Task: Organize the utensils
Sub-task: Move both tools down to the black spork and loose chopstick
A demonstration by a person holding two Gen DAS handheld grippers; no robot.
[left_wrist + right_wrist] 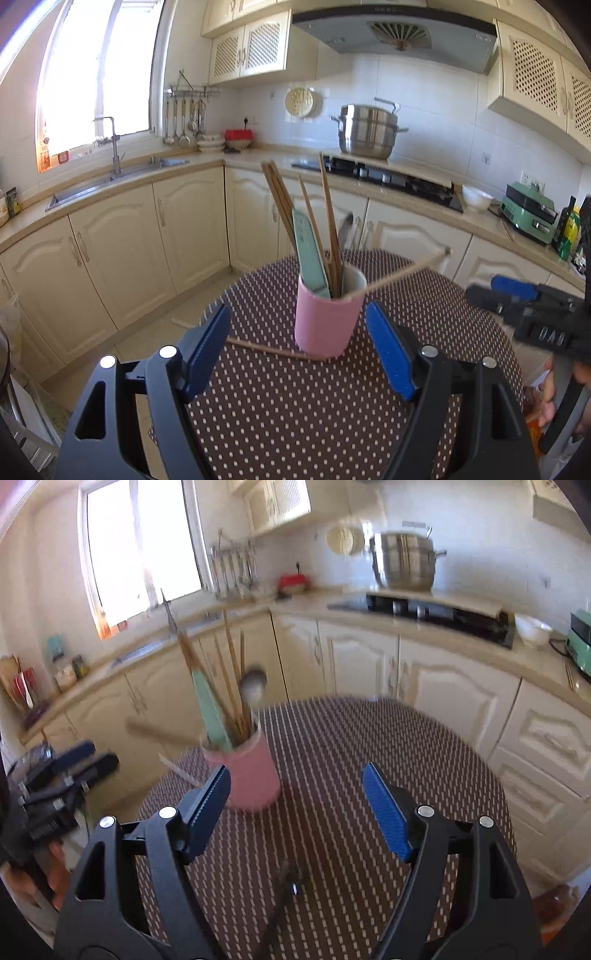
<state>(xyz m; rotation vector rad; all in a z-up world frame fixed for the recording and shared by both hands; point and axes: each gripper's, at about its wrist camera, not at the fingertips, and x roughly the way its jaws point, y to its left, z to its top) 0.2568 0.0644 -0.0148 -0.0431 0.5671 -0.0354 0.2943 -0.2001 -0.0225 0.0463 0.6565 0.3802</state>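
So my left gripper (297, 325) is spread wide, nothing in it, and the pink cup (327, 319) sits just ahead of the gap between its blue pads, not touched by either one. The cup stands upright on the round table (280, 417) with the brown dotted cloth, about mid-table in the left view. It's stuffed with wooden chopsticks (328, 206), a pale green flat-handled utensil (308, 254) and a spoon (253, 688) poking up at the back. One chopstick (402, 273) leans way out over the cup's rim toward the right. Another loose chopstick (269, 349) lies flat on the cloth right at the foot of the cup, running off to the left.

My right gripper (295, 784) is spread apart too and empty. From its camera the cup is left of center, just behind the left pad. A dark utensil (284, 897) lies on the cloth near the table's near edge, between my right fingers; it's too blurry to say what it is.
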